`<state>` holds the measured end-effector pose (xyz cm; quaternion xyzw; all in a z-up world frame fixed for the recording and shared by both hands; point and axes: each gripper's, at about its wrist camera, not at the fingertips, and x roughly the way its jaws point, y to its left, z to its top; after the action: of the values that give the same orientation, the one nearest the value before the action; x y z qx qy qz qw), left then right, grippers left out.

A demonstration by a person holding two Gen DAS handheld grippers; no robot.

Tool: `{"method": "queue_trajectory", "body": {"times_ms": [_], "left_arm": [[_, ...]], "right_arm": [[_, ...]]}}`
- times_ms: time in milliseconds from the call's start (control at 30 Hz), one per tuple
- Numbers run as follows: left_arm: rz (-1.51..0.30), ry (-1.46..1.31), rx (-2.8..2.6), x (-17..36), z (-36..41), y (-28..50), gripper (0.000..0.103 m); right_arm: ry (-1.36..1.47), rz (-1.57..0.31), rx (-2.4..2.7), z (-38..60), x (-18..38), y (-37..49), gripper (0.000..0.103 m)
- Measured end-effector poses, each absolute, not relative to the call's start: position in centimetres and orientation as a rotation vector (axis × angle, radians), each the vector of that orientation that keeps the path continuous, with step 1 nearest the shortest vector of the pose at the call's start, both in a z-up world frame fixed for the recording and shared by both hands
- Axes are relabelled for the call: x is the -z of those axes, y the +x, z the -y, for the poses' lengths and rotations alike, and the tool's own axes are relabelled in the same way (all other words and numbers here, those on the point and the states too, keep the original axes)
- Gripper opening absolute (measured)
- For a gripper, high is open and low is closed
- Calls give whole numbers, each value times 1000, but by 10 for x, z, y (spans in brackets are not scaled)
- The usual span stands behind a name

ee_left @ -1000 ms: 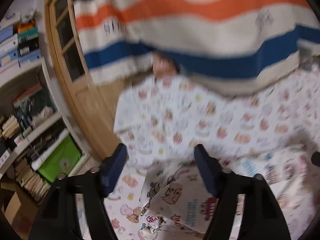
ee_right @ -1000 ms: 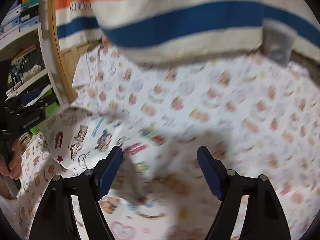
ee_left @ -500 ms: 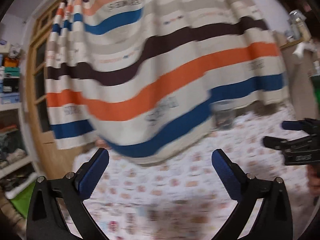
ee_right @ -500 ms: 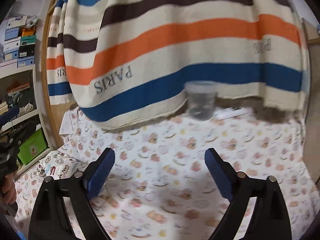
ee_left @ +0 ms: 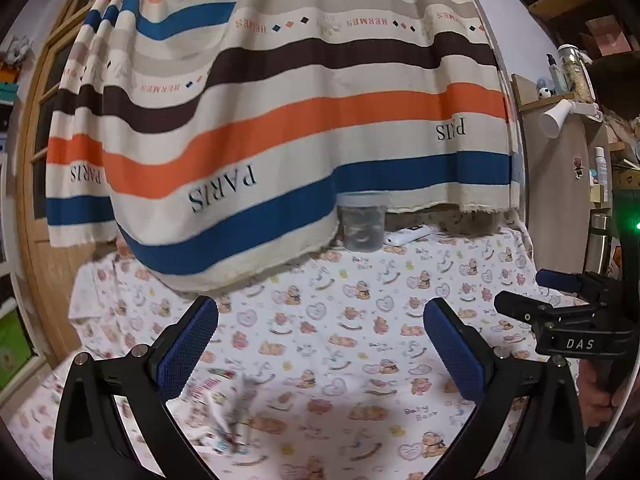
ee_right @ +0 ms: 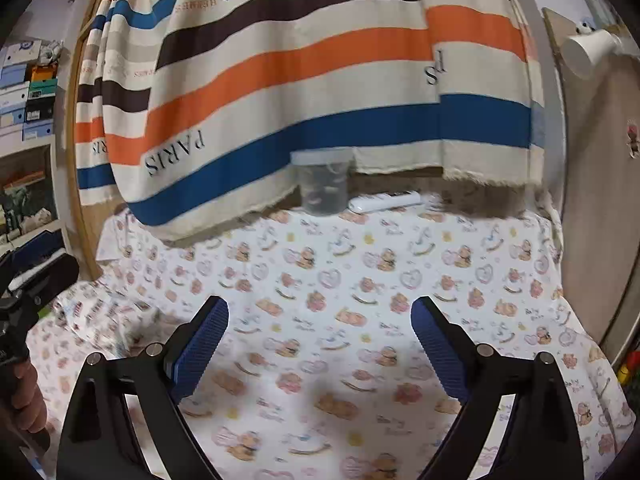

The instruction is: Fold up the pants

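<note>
- One broad striped curtain (ee_left: 280,120) hangs behind everything, woven cloth in orange, blue, brown and cream bands, its hem draping onto the bed.
- A bear-print sheet (ee_left: 360,320) covers the bed: soft, thin cotton, mostly smooth and bare ahead of both cameras.
- The pants (ee_left: 228,412), light cartoon-print fabric, lie low at the left of the bed, near the left jaw. They are blurred and look bunched rather than flat.
- The left hand-held gripper (ee_left: 318,320) and the right hand-held gripper (ee_right: 320,312) have just been opening. Both stand spread wide, with nothing between the blue textured pads.
- The step looks like a pause between grasps. The next move probably calls for dropping back to the pants and pinching an edge or the waistband at two points.
- A clear round plastic tub (ee_left: 362,222) and a slim white remote (ee_left: 406,236) sit at the far edge, well apart from the pants.
</note>
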<state>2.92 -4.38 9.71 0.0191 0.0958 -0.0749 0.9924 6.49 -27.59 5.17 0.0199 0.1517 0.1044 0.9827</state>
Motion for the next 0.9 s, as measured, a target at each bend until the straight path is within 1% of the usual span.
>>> {"method": "queue_trajectory", "body": {"times_ms": [167, 200, 233, 467, 667, 900], "left_arm": [[-230, 17, 153, -69, 50, 44, 102], [-239, 14, 157, -64, 50, 47, 102], [-248, 14, 154, -59, 50, 50, 102], [-263, 46, 120, -34, 53, 58, 102], [-250, 93, 121, -25, 66, 53, 102], [-315, 18, 103, -20, 52, 66, 102]], "right_arm": [[33, -305, -212, 281, -30, 72, 94], [36, -307, -215, 281, -25, 74, 96], [41, -309, -217, 281, -21, 76, 103], [46, -300, -212, 281, -3, 81, 103], [49, -328, -194, 281, 8, 86, 103], [21, -313, -181, 276, 12, 83, 103]]}}
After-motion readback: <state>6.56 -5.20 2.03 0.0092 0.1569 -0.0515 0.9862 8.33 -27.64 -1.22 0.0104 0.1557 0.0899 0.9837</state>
